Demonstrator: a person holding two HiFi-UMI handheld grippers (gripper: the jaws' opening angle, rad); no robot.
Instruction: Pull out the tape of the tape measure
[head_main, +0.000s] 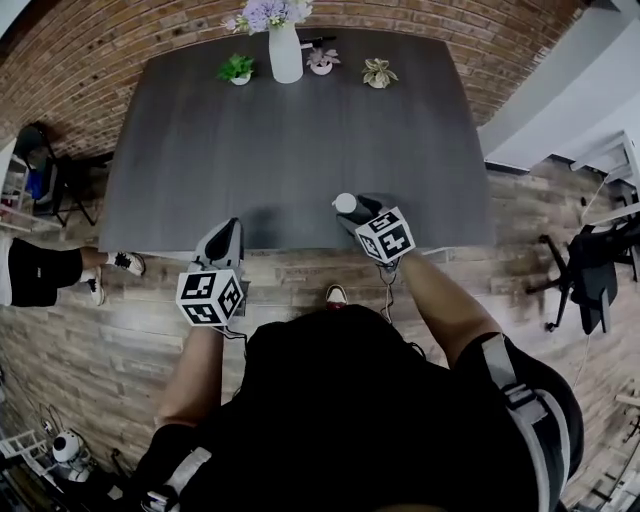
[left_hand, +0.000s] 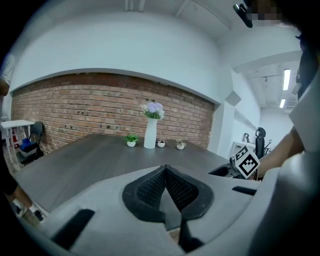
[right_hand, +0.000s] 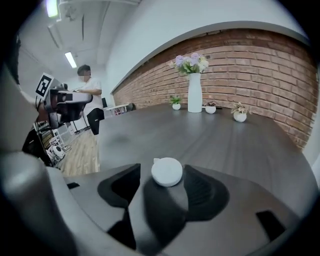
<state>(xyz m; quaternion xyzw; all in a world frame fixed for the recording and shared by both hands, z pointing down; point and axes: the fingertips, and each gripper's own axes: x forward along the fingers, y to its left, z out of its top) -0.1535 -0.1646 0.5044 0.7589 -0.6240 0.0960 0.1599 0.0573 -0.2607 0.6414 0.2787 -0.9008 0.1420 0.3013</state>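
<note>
A small round white tape measure (right_hand: 167, 171) lies flat on the dark grey table (head_main: 300, 140) near its front edge, with no tape drawn out that I can see. In the head view the tape measure (head_main: 345, 204) sits just in front of my right gripper (head_main: 352, 213). In the right gripper view my right gripper (right_hand: 164, 176) stands open around it, the left pad clearly apart from it and the right pad close beside it. My left gripper (head_main: 234, 226) hovers at the table's front edge, to the left. Its jaws (left_hand: 165, 171) are shut with nothing between them.
A white vase of purple flowers (head_main: 285, 50) and three small potted plants (head_main: 237, 70) (head_main: 321, 62) (head_main: 378, 73) line the table's far edge. A person (head_main: 40, 270) stands at the left of the table. A black office chair (head_main: 590, 270) stands at the right.
</note>
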